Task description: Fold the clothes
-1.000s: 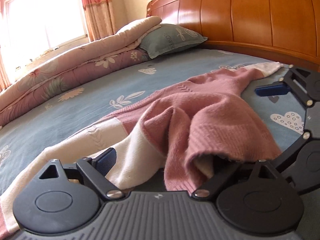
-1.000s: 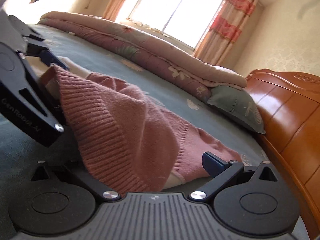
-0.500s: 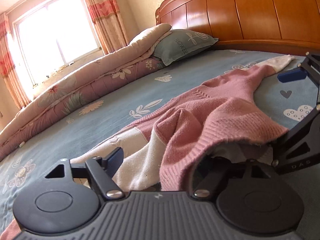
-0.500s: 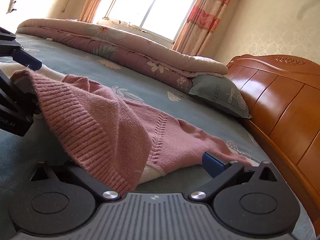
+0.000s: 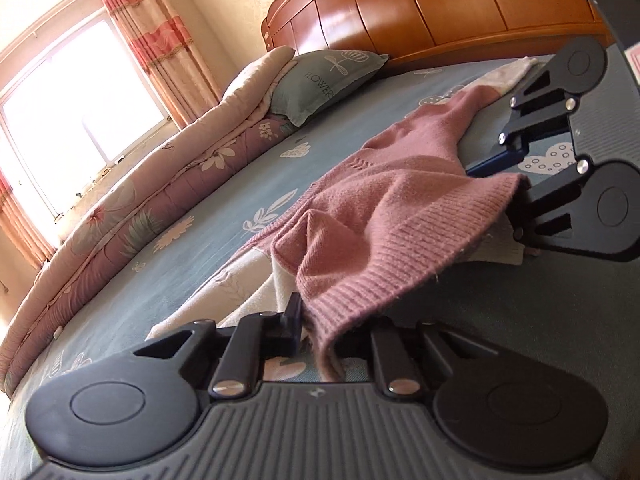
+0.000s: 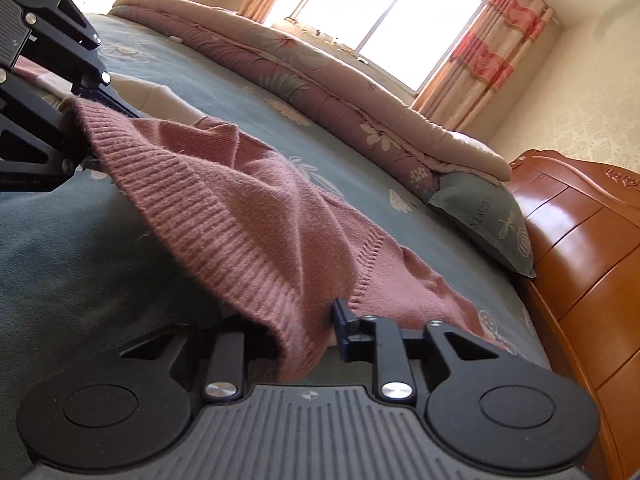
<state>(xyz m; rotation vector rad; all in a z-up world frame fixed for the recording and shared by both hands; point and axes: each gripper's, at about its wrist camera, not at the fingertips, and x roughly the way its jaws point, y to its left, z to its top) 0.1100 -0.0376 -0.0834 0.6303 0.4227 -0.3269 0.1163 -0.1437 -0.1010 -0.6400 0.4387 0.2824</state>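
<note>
A pink and cream knit sweater (image 5: pixel 384 208) lies on the blue bed sheet (image 5: pixel 224 216). Its ribbed hem is lifted off the bed. My left gripper (image 5: pixel 320 332) is shut on one end of the hem. My right gripper (image 6: pixel 304 332) is shut on the other end of the hem, and it also shows at the right of the left wrist view (image 5: pixel 516 200). The sweater (image 6: pixel 248 208) hangs taut between the two grippers. Its far sleeve with a cream cuff (image 5: pixel 508 74) trails toward the headboard. The left gripper shows at the top left of the right wrist view (image 6: pixel 80 120).
A rolled pink floral quilt (image 5: pixel 132 200) runs along the far side of the bed under the window. A grey-blue pillow (image 5: pixel 324 76) lies against the wooden headboard (image 5: pixel 440 4). Curtains (image 5: pixel 160 40) hang beside the window.
Both grippers have closed on the sweater's ribbed hem and raised it off the bed. The hem is now stretched between them, and both views have tilted.
</note>
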